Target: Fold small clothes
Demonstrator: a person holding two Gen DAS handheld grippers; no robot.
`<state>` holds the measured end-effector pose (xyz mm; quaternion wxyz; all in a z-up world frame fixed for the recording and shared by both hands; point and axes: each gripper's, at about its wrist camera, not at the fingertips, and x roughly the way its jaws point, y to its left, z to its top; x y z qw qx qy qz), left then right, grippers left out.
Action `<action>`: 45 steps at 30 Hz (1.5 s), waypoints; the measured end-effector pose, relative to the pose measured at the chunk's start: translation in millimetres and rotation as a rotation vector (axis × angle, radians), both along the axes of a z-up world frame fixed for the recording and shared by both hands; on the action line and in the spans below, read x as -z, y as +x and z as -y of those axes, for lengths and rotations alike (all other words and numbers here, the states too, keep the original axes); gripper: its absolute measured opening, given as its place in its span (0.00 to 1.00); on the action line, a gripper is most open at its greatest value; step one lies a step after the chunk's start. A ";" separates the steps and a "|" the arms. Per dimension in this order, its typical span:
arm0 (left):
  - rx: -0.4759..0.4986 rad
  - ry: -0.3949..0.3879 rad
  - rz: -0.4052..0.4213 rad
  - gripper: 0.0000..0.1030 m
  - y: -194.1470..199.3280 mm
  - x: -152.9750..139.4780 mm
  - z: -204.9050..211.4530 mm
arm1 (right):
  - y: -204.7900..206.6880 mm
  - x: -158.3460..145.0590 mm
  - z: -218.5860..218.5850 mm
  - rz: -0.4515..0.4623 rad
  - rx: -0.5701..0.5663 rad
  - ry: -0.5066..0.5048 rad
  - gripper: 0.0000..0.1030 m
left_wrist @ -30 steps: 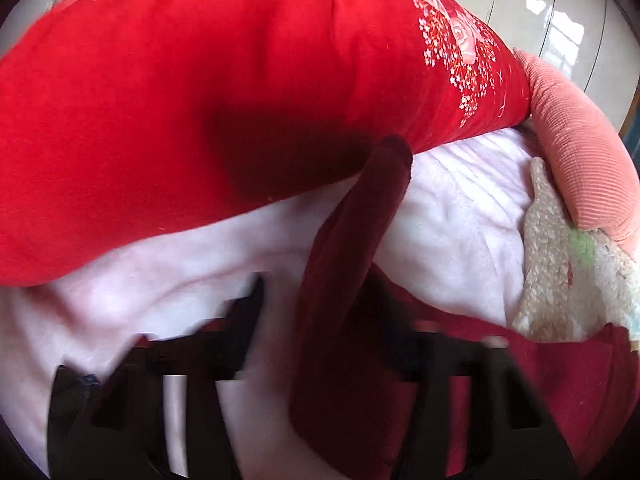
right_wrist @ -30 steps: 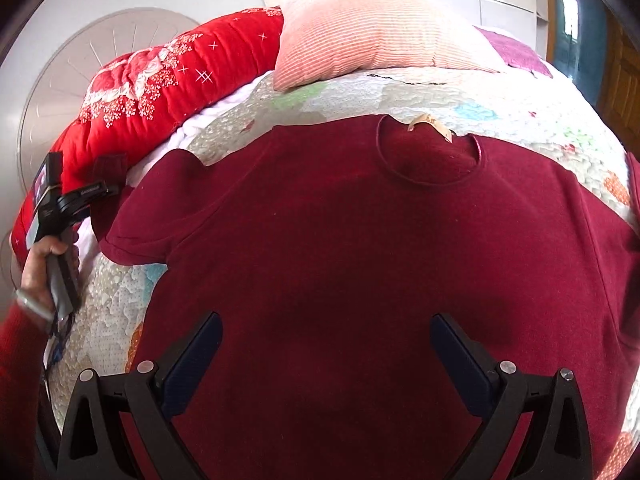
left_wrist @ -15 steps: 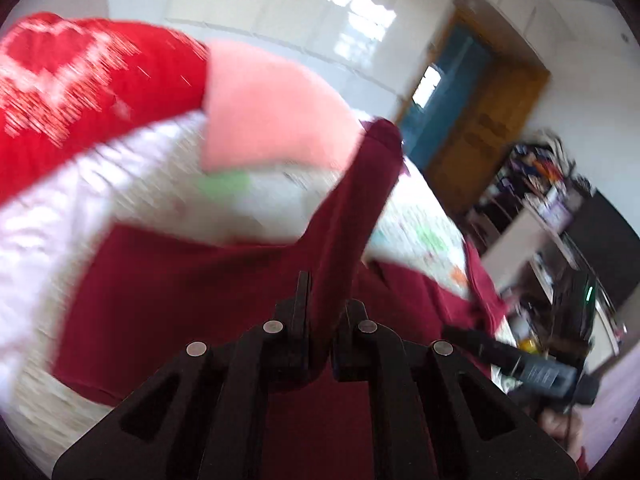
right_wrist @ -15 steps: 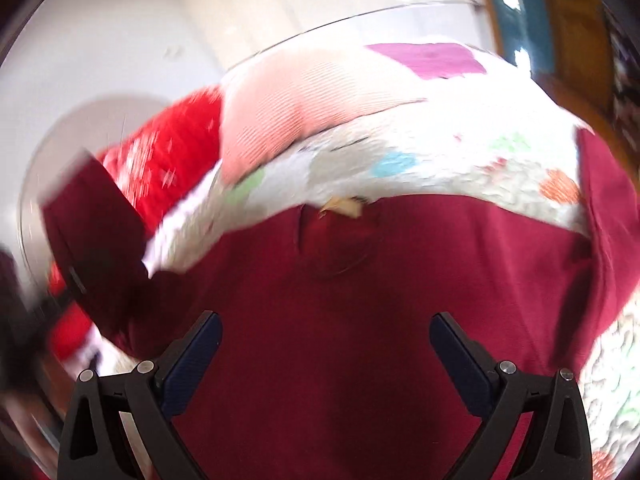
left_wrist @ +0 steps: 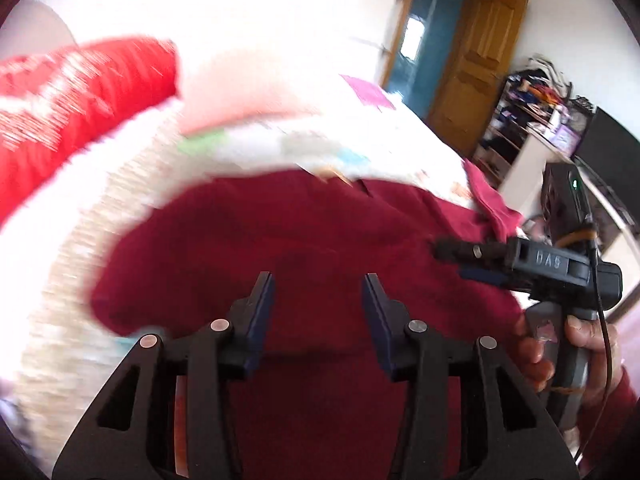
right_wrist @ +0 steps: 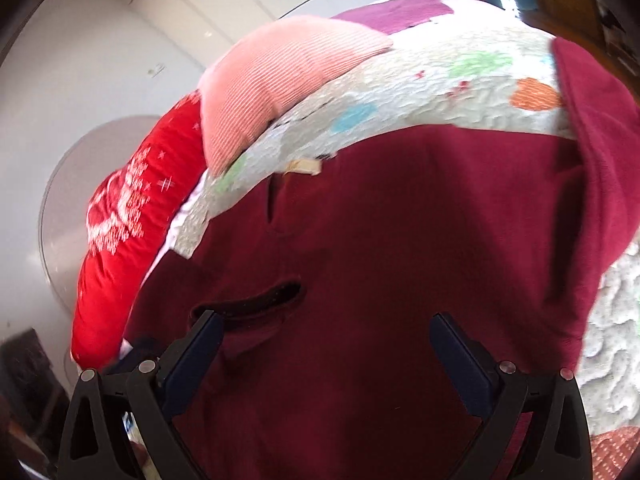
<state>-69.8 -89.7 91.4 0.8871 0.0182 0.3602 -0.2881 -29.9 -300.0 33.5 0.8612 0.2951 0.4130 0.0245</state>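
Note:
A dark red T-shirt (right_wrist: 400, 240) lies on a quilted bed cover (right_wrist: 420, 92). Its left sleeve is folded in over the body, the sleeve opening (right_wrist: 256, 300) showing near my right gripper's left finger. The right sleeve (right_wrist: 600, 128) sticks up at the far right. My right gripper (right_wrist: 326, 340) is open and empty, low over the shirt. In the left wrist view the shirt (left_wrist: 300, 248) fills the middle. My left gripper (left_wrist: 318, 308) is open and empty above it. The right gripper (left_wrist: 500, 260) shows there at the right, held by a hand.
A pink ribbed pillow (right_wrist: 288, 76) and a red embroidered quilt (right_wrist: 132, 216) lie at the head of the bed. A wooden door (left_wrist: 476, 68) and cluttered shelves (left_wrist: 532, 112) stand beyond the bed's far side.
My left gripper carried the left sleeve over the shirt body, then opened and let it go. The right gripper stayed open and swung to the right over the shirt.

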 end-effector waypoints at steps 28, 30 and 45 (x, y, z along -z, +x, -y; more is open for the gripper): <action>-0.325 0.013 -0.014 0.43 39.0 8.7 -91.6 | -10.8 -80.1 -31.2 0.199 -0.026 -0.522 0.05; -0.314 0.022 -0.024 0.43 42.4 12.0 -82.7 | -11.5 -88.1 -9.0 0.184 0.027 -0.577 0.05; -0.273 0.208 -0.125 0.43 71.0 59.0 -22.1 | 0.7 -39.5 25.2 -0.035 0.076 -0.719 0.32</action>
